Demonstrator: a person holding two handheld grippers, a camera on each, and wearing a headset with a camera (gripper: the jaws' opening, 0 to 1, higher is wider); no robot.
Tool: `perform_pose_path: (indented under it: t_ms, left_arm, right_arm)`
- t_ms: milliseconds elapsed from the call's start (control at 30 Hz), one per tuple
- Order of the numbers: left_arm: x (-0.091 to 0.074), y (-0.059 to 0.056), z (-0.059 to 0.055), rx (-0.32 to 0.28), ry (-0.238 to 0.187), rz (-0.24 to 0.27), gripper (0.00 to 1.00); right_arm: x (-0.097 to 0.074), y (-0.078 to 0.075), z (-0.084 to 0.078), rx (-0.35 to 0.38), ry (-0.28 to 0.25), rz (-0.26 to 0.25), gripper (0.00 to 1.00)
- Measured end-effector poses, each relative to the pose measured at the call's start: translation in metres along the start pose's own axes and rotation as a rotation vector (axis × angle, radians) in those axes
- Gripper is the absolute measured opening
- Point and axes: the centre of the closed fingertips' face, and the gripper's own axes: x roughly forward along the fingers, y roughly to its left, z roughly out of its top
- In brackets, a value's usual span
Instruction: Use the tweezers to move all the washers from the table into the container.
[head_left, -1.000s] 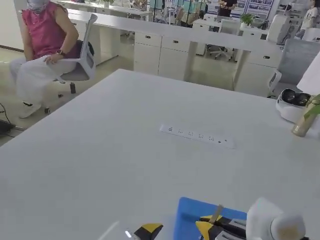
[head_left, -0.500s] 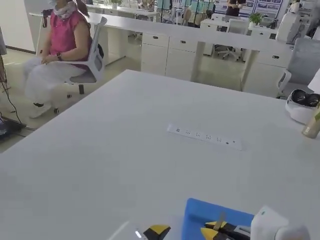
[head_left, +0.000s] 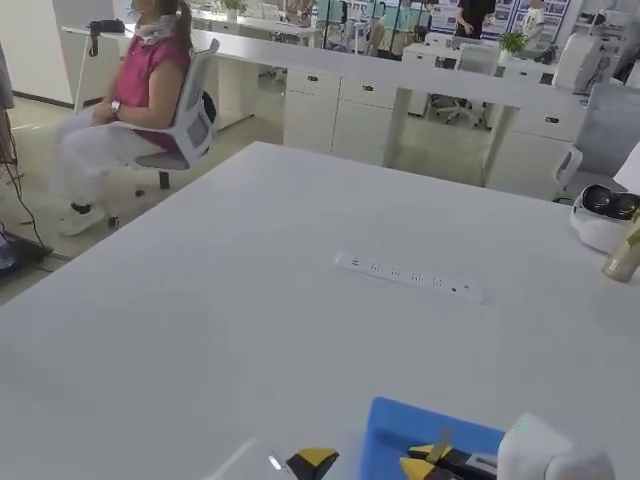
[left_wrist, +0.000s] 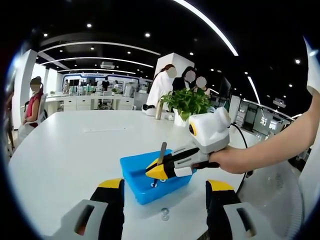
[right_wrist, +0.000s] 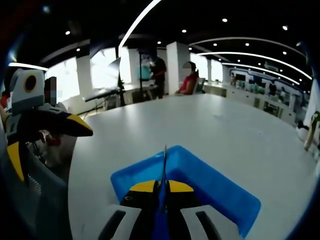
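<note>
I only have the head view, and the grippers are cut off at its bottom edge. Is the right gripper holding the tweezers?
Observer: Yes, the right gripper is shut on the tweezers, above the blue container.
Operator: Any washers on the table?
Observer: I see one washer lying on the table just outside the container, near the left gripper.
Operator: Is the left one carrying anything?
Observer: No, its jaws stand open and empty.
</note>
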Motion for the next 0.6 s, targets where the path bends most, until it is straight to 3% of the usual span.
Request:
perform_pose_path:
  t_ms: [267, 600]
  left_arm:
    - [0.0, 0.0, 0.0, -0.002, 0.0, -0.002, 0.66]
    - [0.0, 0.001, 0.0, -0.006, -0.005, -0.003, 0.65]
  right_arm:
    - [-0.002, -0.001, 0.0, -0.014, 0.018, -0.001, 0.03]
    - [-0.004, -0.018, -0.002, -0.029, 0.04, -0.034, 0.03]
